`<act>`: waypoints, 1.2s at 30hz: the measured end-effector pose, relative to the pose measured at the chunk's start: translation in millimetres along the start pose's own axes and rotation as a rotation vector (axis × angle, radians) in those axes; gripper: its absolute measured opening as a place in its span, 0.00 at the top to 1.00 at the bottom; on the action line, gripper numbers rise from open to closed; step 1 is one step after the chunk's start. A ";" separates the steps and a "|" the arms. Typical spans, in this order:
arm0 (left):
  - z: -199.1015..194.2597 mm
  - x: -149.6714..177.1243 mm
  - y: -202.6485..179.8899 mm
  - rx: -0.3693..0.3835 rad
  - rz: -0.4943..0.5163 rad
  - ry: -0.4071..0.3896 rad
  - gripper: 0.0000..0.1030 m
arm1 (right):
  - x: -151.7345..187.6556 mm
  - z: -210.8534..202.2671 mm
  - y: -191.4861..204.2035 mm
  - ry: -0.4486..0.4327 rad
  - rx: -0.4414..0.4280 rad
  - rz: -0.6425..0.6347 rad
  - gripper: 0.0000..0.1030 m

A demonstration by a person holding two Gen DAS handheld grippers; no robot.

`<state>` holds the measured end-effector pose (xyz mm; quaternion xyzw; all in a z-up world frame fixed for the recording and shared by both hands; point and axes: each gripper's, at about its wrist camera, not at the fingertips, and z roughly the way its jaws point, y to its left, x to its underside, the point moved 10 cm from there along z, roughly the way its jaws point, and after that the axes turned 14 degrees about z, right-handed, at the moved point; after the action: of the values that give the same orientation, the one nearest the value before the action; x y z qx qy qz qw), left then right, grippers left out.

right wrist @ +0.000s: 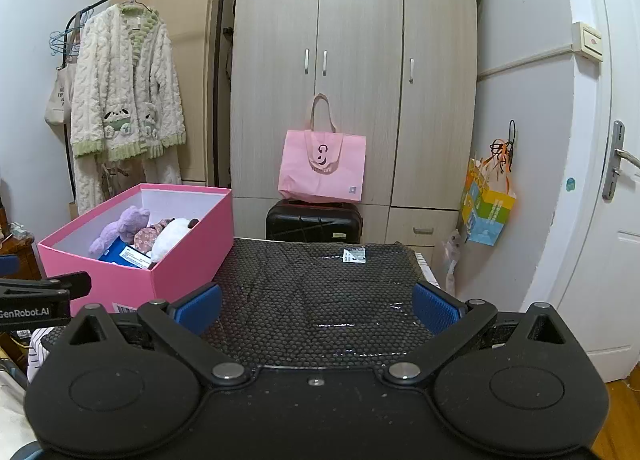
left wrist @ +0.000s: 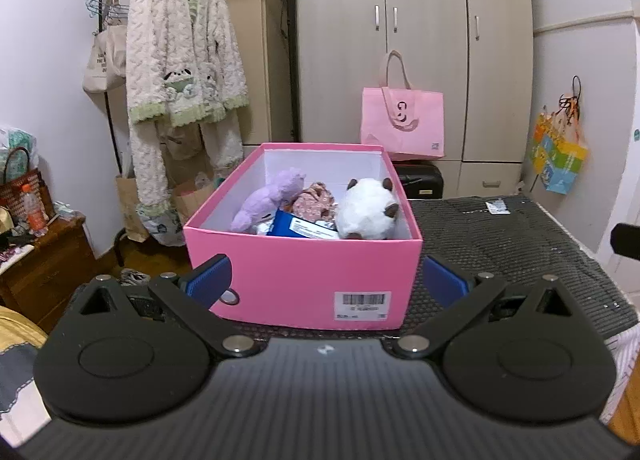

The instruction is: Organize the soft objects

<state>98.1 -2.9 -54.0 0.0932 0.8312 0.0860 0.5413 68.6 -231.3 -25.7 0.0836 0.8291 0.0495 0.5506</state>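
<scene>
Both sets of tongs hang spread and empty over the dark mat on the surface [right wrist: 320, 292]. The left tongs [left wrist: 326, 280] face the short end of the pink box [left wrist: 304, 272] squarely, its front wall sitting right between the blue pads, and the box's long axis runs straight away from them. Inside lie the soft things: a purple plush [left wrist: 272, 198] on the left, a floral fabric piece [left wrist: 316, 200] in the middle, a white plush [left wrist: 368, 210] on the right, over a blue packet [left wrist: 298, 228]. The right tongs [right wrist: 318, 306] point at bare mat, the box off to their left. So the left hand is clearly the nearer one; anything further with that box looks like its job.
</scene>
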 end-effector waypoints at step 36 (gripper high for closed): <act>-8.3 2.1 0.0 -0.063 0.017 -0.049 0.00 | 3.4 2.2 -5.2 -0.071 0.049 -0.017 0.00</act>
<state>89.6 -2.7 -52.6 0.0854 0.8138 0.1145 0.5633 68.9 -235.8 -30.6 0.0916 0.8108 0.0213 0.5778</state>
